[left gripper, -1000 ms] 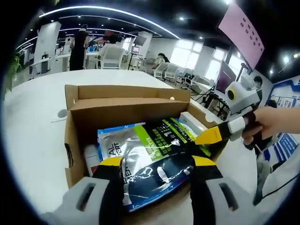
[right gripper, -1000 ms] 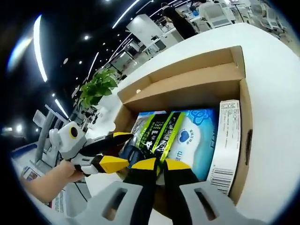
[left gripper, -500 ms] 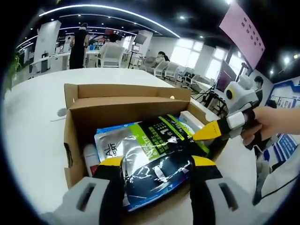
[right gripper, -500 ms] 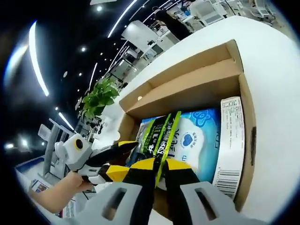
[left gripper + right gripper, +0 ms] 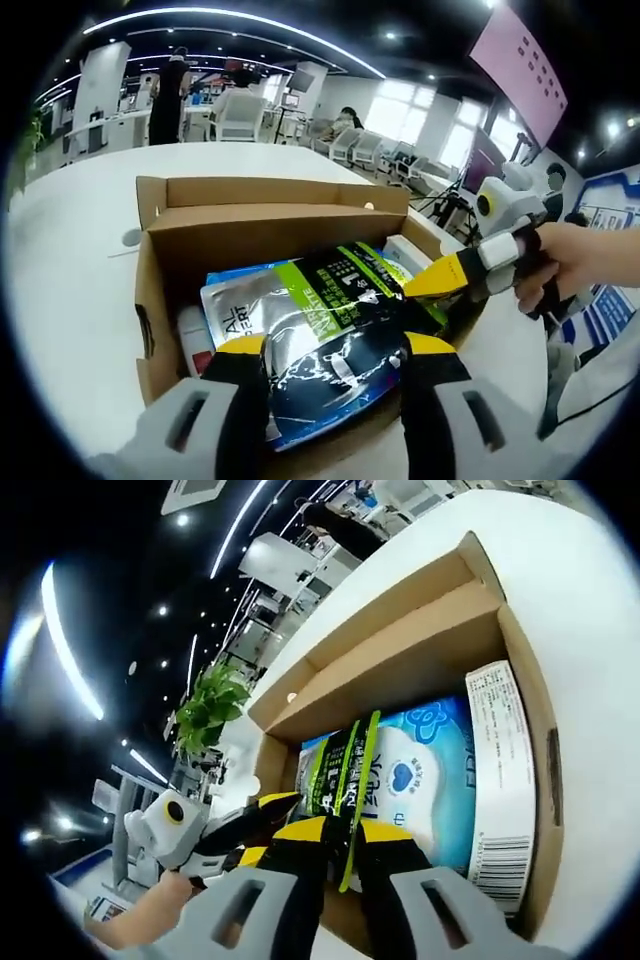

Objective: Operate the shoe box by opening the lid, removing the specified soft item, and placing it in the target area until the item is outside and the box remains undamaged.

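Observation:
The cardboard shoe box (image 5: 250, 235) stands open on the white table (image 5: 70, 260), its lid folded up at the back. A glossy black-and-green soft pouch (image 5: 330, 320) is tilted up out of the box. My right gripper (image 5: 415, 290) comes in from the right, shut on the pouch's edge. My left gripper (image 5: 332, 345) is open at the box's near wall, its jaws either side of the pouch's lower end. In the right gripper view my right gripper (image 5: 340, 830) pinches the pouch (image 5: 345, 770) over the box (image 5: 400, 660), with the left gripper (image 5: 270, 825) at the left.
Beneath the pouch lie a blue wipes pack (image 5: 420, 780), a white barcoded carton (image 5: 510, 770), a silver bag (image 5: 240, 315) and a small bottle (image 5: 195, 335). A hand (image 5: 585, 260) holds the right gripper. Bare table (image 5: 590, 600) surrounds the box; chairs and people are far behind.
The right gripper has drawn the black-and-green pouch a little higher out of the box. The left gripper stays open at the near wall.

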Demonstrator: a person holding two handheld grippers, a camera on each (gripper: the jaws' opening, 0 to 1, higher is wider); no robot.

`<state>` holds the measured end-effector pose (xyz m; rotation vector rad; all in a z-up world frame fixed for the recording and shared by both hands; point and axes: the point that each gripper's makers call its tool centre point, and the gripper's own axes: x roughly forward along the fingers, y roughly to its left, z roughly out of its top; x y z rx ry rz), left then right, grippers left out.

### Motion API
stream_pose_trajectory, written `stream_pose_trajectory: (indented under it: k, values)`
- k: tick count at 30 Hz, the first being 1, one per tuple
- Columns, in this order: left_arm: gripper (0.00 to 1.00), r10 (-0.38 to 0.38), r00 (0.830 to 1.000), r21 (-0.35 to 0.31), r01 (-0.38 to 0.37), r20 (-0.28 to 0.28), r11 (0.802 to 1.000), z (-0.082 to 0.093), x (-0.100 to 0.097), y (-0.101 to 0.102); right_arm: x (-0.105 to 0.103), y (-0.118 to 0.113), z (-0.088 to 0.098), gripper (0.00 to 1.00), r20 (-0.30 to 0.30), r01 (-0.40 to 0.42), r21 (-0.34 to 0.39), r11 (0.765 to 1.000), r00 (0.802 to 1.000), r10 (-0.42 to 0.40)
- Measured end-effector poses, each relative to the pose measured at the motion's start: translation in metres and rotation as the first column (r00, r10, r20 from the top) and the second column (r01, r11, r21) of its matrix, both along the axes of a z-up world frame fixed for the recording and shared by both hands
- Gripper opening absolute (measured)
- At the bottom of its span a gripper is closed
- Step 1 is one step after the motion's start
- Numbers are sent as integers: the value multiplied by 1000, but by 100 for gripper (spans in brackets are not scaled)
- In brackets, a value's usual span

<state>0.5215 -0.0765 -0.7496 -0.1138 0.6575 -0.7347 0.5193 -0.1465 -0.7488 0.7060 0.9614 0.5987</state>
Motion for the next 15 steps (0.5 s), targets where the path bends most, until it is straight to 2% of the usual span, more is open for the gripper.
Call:
stream_pose_trajectory:
  k: [3,4,5,7,12,15]
  values:
    - [51,1,1000,0,-1,-1,1000,0,0,0,0,1,-1,6,-8,-2,5,1000,1000,2]
    - [51,2,1000,0,-2,-1,1000,0,0,0,0,1,-2,1,-9,-4,3,1000,1000,4]
    - [51,1,1000,-1,-1,1,1000,0,0,0,-1,0,-2,0,0,-24,-7,1000,1000,24]
    - [51,2,1000,0,-2,7,1000,0,1,-1,-1,1,-2,0,-14,-14,13,1000,1000,14]
    - [51,0,1000,-9,0,25,1000,1,0,-1,-2,2,7,0,30,-24,27,999,999,23]
    - [54,4,1000,-33,-4,8,999,3,1,-3,-4,2,13,0,48,-17,34,999,999,16]
